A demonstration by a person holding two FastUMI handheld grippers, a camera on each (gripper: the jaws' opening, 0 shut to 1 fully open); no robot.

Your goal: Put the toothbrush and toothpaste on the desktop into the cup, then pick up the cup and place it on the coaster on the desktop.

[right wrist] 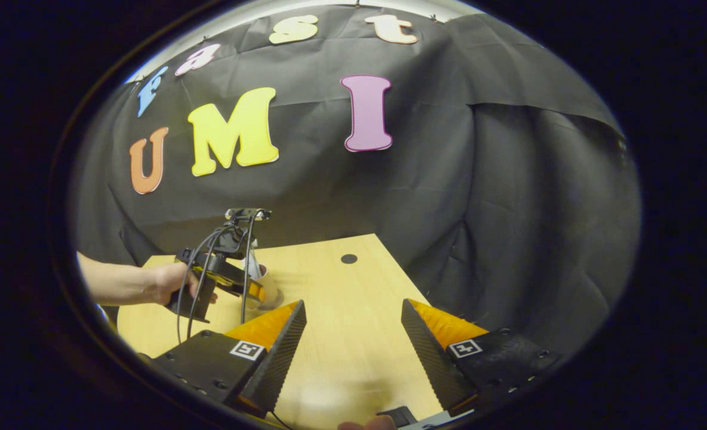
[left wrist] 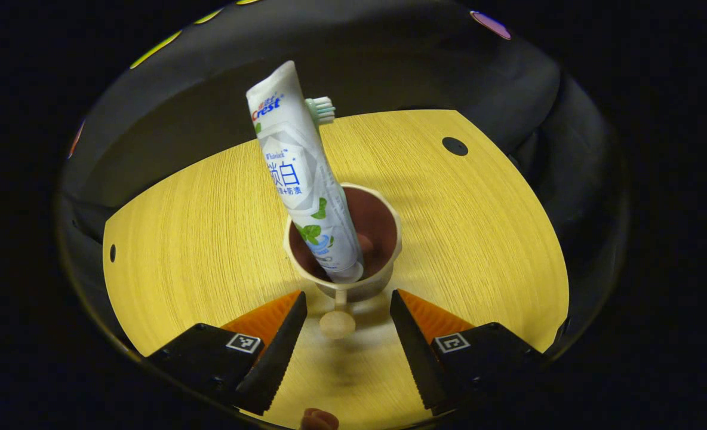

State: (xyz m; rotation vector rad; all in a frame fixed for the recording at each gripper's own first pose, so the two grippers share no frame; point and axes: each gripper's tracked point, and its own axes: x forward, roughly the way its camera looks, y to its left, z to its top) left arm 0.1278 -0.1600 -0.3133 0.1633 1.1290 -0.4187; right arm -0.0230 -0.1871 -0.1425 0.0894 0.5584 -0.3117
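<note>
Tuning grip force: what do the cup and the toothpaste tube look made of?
Beige handled cup: probably matte plastic, dull and glint-free, with a dark reddish-brown inside. White printed toothpaste tube: soft laminated plastic, satin sheen, flat crimped top end.

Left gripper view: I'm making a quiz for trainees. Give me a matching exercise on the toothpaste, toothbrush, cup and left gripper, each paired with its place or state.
Things:
1. toothpaste
2. toothbrush
3. cup
4. left gripper

Places or states:
A. open, empty, just short of the cup's handle
B. standing on the wooden desktop
C. bristled head peeking out behind the tube
D. leaning in the cup, cap end down

Pairs: 1-D, 2-C, 3-B, 4-A
</note>
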